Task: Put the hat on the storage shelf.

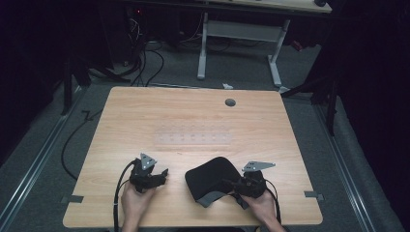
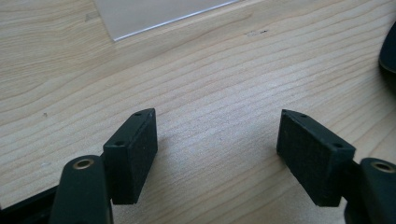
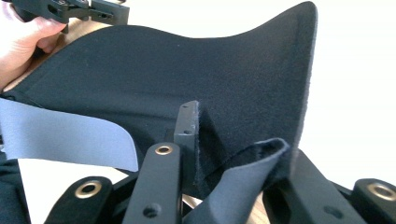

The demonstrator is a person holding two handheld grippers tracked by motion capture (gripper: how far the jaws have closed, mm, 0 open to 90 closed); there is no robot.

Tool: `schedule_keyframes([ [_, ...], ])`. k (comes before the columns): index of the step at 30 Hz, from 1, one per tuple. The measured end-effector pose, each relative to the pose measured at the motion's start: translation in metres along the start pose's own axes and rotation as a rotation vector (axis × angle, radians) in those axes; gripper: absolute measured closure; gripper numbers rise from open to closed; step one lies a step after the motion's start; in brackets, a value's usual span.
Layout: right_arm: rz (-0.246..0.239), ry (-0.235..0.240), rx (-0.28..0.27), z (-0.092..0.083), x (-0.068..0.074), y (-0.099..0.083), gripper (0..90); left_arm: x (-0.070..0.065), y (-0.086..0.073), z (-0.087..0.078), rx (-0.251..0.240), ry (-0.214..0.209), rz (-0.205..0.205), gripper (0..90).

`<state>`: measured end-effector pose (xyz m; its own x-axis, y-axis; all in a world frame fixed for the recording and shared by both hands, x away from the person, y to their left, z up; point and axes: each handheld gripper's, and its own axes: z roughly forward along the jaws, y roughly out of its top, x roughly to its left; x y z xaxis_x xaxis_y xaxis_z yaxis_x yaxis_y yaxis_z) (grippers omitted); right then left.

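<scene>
The table (image 1: 193, 116) is seen as pale wood, with a clear sheet (image 1: 192, 138) lying flat on it well beyond both grippers. The pad (image 1: 212, 180), a black fabric piece with a grey underside, is found at the near edge, just ahead of the right gripper (image 1: 232, 188) and off to the side of the left gripper (image 1: 162, 175).

In the right gripper view the pad (image 3: 187, 79) is seen lifted and curling, its far edge standing up in a soft wave. A folded edge of it is bunched between the jaws of the right gripper (image 3: 233, 158), and the pads are pressed on that fold. So it is judged soft, limp and light: it will be draped rather than carried flat, and it is likely to sag from whichever edge is pinched. The napped black face looks grippy; the grey backing (image 3: 65, 135) looks smoother and may be let slip. Nothing fragile is judged here.

A hold at one edge alone is judged to leave the rest dangling. A second hold on the edge nearest the other jaws would be wanted for spreading or folding.

In the left gripper view the jaws of the left gripper (image 2: 217, 140) are seen wide apart, with bare table (image 2: 205, 84) between them and nothing touched. The rim of the pad (image 2: 388, 46) is caught just outside the one jaw, near but apart.
</scene>
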<state>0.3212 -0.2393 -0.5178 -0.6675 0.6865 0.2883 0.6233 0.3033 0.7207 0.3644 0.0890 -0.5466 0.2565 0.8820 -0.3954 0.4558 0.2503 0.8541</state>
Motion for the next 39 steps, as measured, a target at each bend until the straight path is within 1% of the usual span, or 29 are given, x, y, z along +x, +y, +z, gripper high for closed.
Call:
schedule_keyframes([
  [10, 0.01, 0.027, -0.013, -0.002, 0.001, 0.0, 79.8, 0.0, 0.0, 0.0, -0.001, 0.0, -0.001, 29.2],
  [11, 0.015, 0.038, -0.017, -0.003, 0.001, 0.001, 81.0, 0.0, 0.0, 0.0, 0.0, 0.0, 0.0, 29.2],
  [15, 0.014, 0.051, -0.018, -0.003, 0.001, 0.002, 82.5, 0.0, 0.0, 0.0, 0.0, 0.0, -0.001, 29.2],
  [19, 0.007, 0.055, -0.023, -0.005, 0.004, 0.004, 83.4, 0.0, 0.0, 0.0, 0.0, 0.001, -0.001, 29.2],
  [20, -0.005, 0.055, -0.026, -0.006, 0.005, 0.006, 83.6, 0.0, 0.0, 0.0, 0.0, 0.001, 0.0, 29.2],
  [22, -0.008, 0.053, -0.025, -0.006, 0.006, 0.007, 83.6, 0.0, 0.0, 0.0, 0.0, 0.001, -0.001, 29.2],
  [23, -0.017, 0.054, -0.026, -0.008, 0.008, 0.009, 83.8, 0.0, 0.0, 0.0, 0.0, 0.001, 0.0, 29.2],
  [26, -0.018, 0.058, -0.032, -0.01, 0.008, 0.011, 83.8, 0.0, 0.0, 0.0, 0.0, 0.002, -0.003, 29.2],
  [28, -0.02, 0.052, -0.034, -0.011, 0.008, 0.012, 83.9, 0.0, 0.0, 0.0, 0.001, 0.002, -0.003, 29.2],
  [35, -0.003, 0.05, -0.051, -0.018, 0.004, 0.018, 83.9, 0.0, 0.0, 0.0, 0.002, 0.004, 0.0, 28.9],
  [37, -0.002, 0.049, -0.057, -0.019, 0.003, 0.019, 83.9, 0.0, 0.0, 0.001, 0.001, 0.006, -0.001, 27.3],
  [38, 0.01, 0.051, -0.067, -0.022, 0.001, 0.022, 84.0, 0.0, 0.0, 0.002, 0.003, 0.009, -0.002, 26.0],
  [39, 0.011, 0.05, -0.069, -0.022, 0.0, 0.022, 84.0, 0.0, 0.0, 0.002, 0.005, 0.008, -0.001, 25.2],
])
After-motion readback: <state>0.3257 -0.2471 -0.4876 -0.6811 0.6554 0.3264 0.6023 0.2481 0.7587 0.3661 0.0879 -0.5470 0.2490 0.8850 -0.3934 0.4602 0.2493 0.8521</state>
